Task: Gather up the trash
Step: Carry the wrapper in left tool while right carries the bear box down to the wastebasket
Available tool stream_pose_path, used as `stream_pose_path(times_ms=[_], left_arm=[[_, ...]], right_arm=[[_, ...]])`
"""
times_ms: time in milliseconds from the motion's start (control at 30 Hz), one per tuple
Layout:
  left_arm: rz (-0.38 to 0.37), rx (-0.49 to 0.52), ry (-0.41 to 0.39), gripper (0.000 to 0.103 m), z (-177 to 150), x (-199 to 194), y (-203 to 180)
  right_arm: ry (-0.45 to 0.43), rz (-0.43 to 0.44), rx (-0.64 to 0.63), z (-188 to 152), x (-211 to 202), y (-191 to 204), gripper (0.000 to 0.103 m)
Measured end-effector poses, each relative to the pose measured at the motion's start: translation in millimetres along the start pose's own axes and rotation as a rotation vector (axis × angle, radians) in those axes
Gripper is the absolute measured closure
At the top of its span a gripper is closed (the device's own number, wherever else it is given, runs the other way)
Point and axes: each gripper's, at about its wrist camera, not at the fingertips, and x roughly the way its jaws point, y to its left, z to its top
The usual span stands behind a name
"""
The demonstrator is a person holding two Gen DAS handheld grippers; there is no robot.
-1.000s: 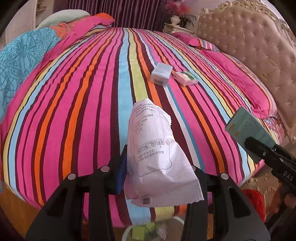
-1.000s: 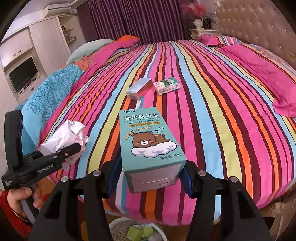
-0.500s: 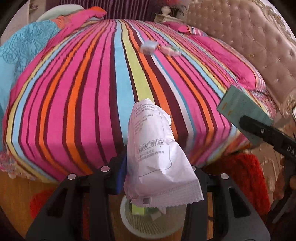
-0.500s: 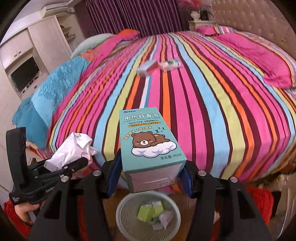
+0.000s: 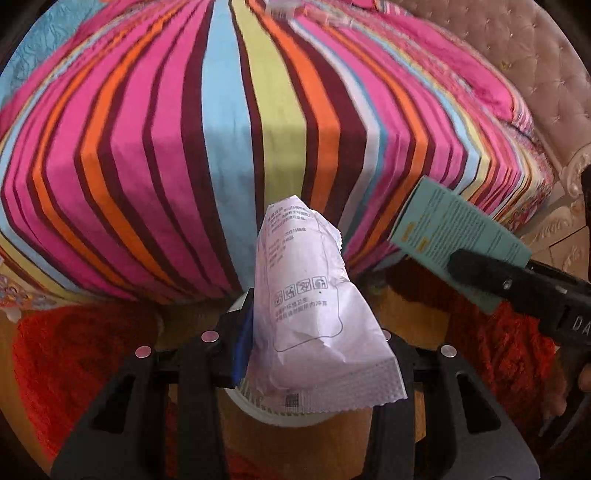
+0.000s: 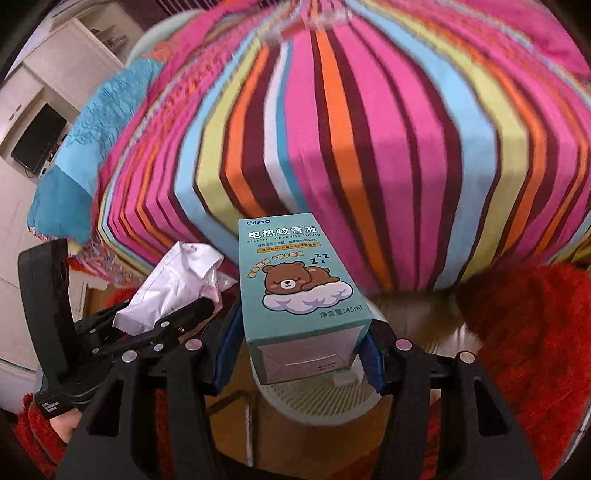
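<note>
My left gripper [image 5: 314,343] is shut on a crumpled white wrapper [image 5: 314,317] and holds it over a white waste basket [image 5: 280,415], whose rim shows under the wrapper. My right gripper [image 6: 299,354] is shut on a teal carton with a sleeping bear [image 6: 299,280], held above the same basket [image 6: 314,402]. In the left wrist view the carton [image 5: 454,240] and the right gripper's finger show at the right. In the right wrist view the wrapper [image 6: 173,284] and the left gripper show at the left. Two small boxes [image 6: 291,27] lie blurred far up the bed.
The striped bed [image 5: 229,122] fills the upper half of both views, its foot edge close ahead. A red shaggy rug [image 6: 535,332] lies on the wooden floor on both sides of the basket. A padded headboard [image 5: 535,74] stands at the right, and white cupboards [image 6: 55,92] at the left.
Both grippers have drawn back from the bed and tilted down. The bed has slid up the views, and the basket now lies directly under the wrapper and the carton. Both grips are unchanged.
</note>
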Motion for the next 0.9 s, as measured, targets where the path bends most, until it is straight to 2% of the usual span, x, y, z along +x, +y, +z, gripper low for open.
stream_pose_path(times_ms=[200, 467, 733, 900], left_arm=[[0.024, -0.013, 0.105, 0.063, -8.4, 23.2, 2.7], [-0.001, -0.074, 0.271, 0.063, -17.0, 62.9, 10.6], [-0.005, -0.117, 0.45, 0.063, -28.5, 100.8, 18.2], [-0.008, -0.139, 0.517, 0.063, -32.0, 117.1, 20.0]], right_arm=[[0.144, -0.007, 0.036, -11.0, 36.7, -6.3, 0.05], [0.325, -0.016, 0.146, -19.7, 82.5, -22.9, 0.05], [0.433, -0.043, 0.222, -28.8, 111.7, -33.3, 0.05], [0.483, -0.046, 0.31, -33.7, 128.6, -45.5, 0.05]])
